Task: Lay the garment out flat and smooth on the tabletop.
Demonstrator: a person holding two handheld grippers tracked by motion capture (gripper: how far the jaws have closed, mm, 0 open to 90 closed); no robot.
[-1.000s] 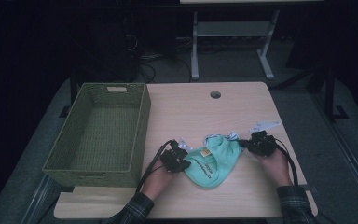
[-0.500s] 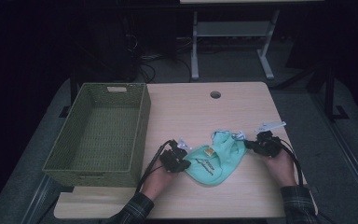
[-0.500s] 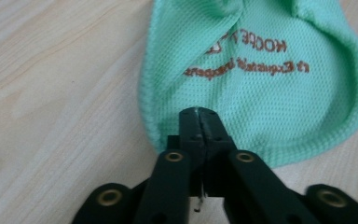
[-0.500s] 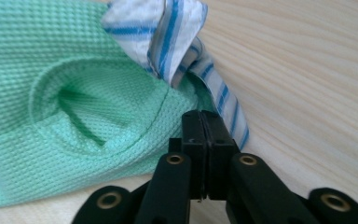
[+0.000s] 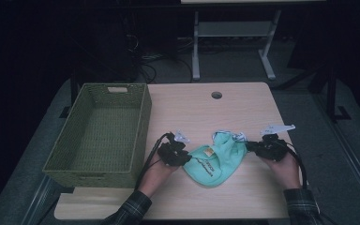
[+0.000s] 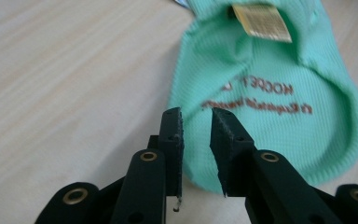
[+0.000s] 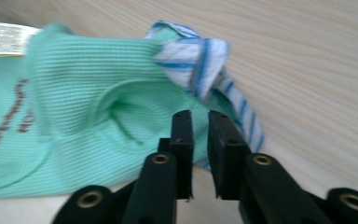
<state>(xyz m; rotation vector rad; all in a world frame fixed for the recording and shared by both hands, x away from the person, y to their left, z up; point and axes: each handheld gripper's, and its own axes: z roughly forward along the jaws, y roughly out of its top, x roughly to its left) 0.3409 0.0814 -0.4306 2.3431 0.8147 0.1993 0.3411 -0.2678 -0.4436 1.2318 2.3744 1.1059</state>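
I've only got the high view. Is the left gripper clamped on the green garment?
Observer: No. The left gripper's jaws have just been opening. There is a clear gap between them and no cloth pinched, and the green garment lies just beyond.
Operator: And the right one?
Observer: The right gripper's jaws have also just been opening. The gap is narrow and nothing is gripped. They sit beside the blue-striped white trim.
Operator: What's the fabric like?
Observer: A fine ribbed waffle knit.

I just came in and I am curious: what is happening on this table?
A person works on a small green garment lying on the wooden table, one gripper at each end. The left gripper and right gripper have just been opening, nothing between their jaws. A green basket stands empty on the left.
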